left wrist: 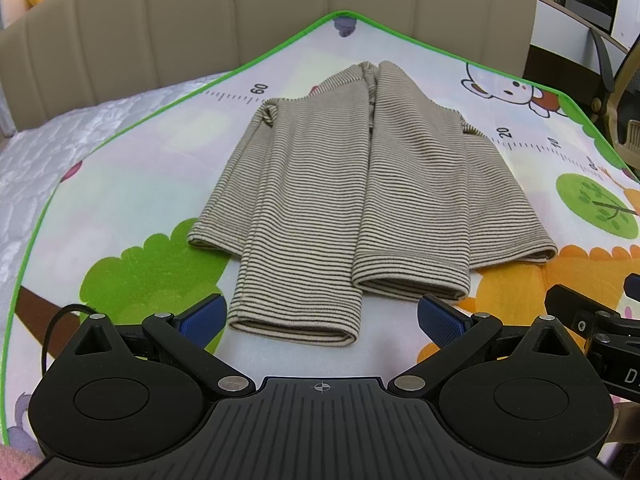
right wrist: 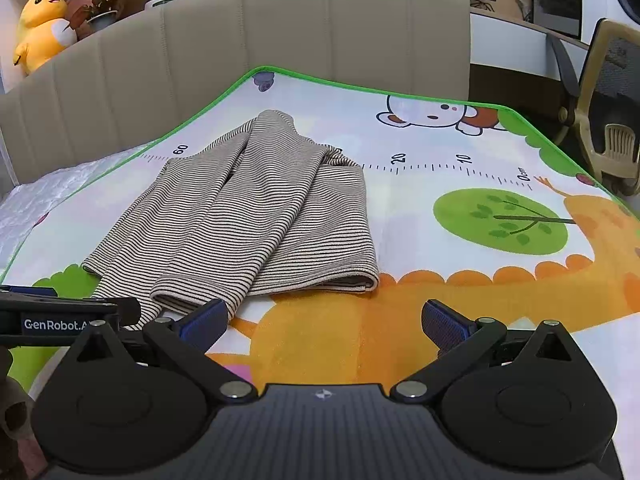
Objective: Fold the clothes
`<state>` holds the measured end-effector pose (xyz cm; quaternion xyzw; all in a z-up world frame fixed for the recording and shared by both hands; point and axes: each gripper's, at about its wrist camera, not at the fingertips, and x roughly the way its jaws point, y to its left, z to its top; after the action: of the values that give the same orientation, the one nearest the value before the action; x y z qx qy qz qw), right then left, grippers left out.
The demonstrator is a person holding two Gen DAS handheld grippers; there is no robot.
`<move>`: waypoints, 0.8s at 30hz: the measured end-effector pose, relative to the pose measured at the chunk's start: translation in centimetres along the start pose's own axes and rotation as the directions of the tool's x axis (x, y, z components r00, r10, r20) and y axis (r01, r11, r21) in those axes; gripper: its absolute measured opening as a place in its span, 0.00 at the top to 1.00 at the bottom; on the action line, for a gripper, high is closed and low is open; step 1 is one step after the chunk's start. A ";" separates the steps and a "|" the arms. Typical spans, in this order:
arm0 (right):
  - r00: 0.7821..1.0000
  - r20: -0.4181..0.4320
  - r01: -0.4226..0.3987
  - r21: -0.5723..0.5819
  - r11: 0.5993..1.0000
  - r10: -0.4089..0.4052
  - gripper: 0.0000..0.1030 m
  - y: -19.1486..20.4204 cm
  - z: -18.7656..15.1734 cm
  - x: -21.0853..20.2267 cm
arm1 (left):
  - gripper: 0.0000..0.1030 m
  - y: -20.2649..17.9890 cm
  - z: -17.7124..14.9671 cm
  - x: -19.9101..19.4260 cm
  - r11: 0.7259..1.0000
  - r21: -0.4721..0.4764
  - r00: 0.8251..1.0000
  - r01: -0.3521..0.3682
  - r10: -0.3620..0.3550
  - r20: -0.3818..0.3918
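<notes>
- While both tools hover low at the bottom of frame, the beige, dark-striped knit top (left wrist: 352,184) lies mid-frame on the cartoon play mat with green edging (left wrist: 132,184), sleeves folded in.
- Left gripper (left wrist: 322,320): jaws spread wide, holding nothing, a sleeve cuff just ahead between them.
- Right gripper (right wrist: 324,322): also spread, over orange print; the top sits left of centre.
- Yellow plush toy (right wrist: 40,28) upper left, behind the beige padded headboard (right wrist: 240,40).
</notes>
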<state>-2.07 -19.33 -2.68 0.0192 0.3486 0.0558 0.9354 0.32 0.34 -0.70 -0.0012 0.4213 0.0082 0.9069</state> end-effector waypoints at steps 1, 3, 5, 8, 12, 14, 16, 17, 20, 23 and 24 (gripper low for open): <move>1.000 -0.001 0.000 0.000 1.000 0.000 0.00 0.0 0.0 0.0 | 0.00 0.0 0.0 0.0 1.000 0.000 1.000 0.000 0.000 0.000; 1.000 -0.001 0.000 0.001 1.000 0.000 0.00 0.0 0.0 0.1 | 0.00 0.0 0.0 0.0 1.000 0.001 1.000 0.000 0.000 0.000; 1.000 0.000 0.000 0.000 1.000 0.000 0.00 0.0 0.0 0.0 | 0.00 0.0 0.0 0.0 1.000 0.002 1.000 0.000 0.000 0.000; 1.000 0.001 -0.002 -0.002 1.000 0.002 0.00 0.0 0.0 0.0 | 0.00 0.0 0.0 0.0 1.000 0.002 1.000 0.000 0.000 0.000; 1.000 -0.002 -0.003 -0.002 1.000 0.003 0.00 0.0 0.0 0.1 | 0.00 -0.1 -0.1 0.1 1.000 0.003 1.000 0.000 0.000 -0.002; 1.000 -0.003 -0.004 -0.002 1.000 0.004 0.00 -0.1 0.0 0.1 | 0.00 -0.1 -0.1 0.0 1.000 0.004 1.000 0.001 -0.001 -0.003; 1.000 -0.005 -0.008 -0.004 1.000 0.008 0.00 -0.1 0.0 0.1 | 0.00 -0.2 -0.1 0.0 1.000 0.005 1.000 0.000 0.000 -0.004; 1.000 -0.004 -0.008 -0.004 1.000 0.008 0.00 -0.1 0.0 0.1 | 0.00 -0.2 -0.1 0.0 1.000 0.005 1.000 0.000 0.000 -0.004; 1.000 -0.004 -0.009 -0.004 1.000 0.009 0.00 0.0 0.0 0.1 | 0.00 -0.2 -0.1 0.0 1.000 0.005 1.000 0.000 0.000 -0.005; 1.000 -0.006 -0.009 -0.004 1.000 0.009 0.00 -0.1 0.0 0.1 | 0.00 -0.2 0.0 0.1 1.000 0.005 1.000 -0.001 0.001 -0.006; 1.000 -0.006 -0.010 -0.004 1.000 0.010 0.00 -0.1 0.0 0.1 | 0.00 -0.2 0.0 0.1 1.000 0.005 1.000 -0.001 0.001 -0.006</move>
<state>-2.00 -19.40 -2.73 0.0189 0.3514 0.0610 0.9341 0.40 0.14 -0.81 0.0013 0.4242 0.0077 0.9056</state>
